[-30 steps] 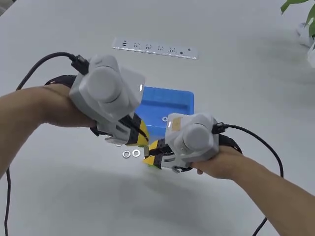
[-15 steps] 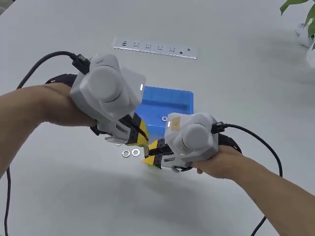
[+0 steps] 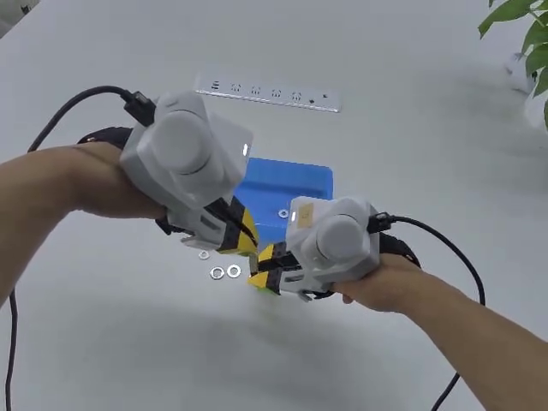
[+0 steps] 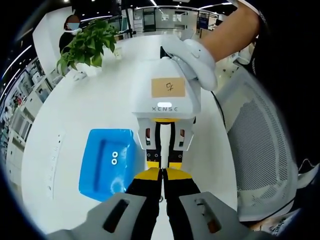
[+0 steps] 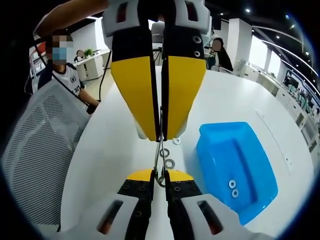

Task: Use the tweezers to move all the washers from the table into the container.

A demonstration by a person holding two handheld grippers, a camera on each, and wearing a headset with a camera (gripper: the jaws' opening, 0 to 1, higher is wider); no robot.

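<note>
Both grippers meet tip to tip over the table, just left of the blue container (image 3: 300, 175). A thin metal pair of tweezers (image 5: 159, 150) runs between them. The left gripper (image 5: 161, 134) comes down from the top of the right gripper view, its yellow jaws shut on the tweezers' upper part. My right gripper (image 5: 160, 178) is shut on the lower end. Three washers (image 5: 170, 163) lie on the table beneath the tweezers, seen as washers (image 3: 226, 272) in the head view. Two washers (image 4: 114, 157) lie inside the container (image 4: 95, 170). Seen from the left gripper (image 4: 161, 175), the right gripper (image 4: 161, 155) faces it.
A white power strip (image 3: 267, 92) lies beyond the container. A potted plant (image 3: 518, 34) stands at the far right corner. A mesh office chair (image 5: 40, 145) stands at the table's edge, with people seated further back. Cables trail from both grippers across the white table (image 3: 411, 154).
</note>
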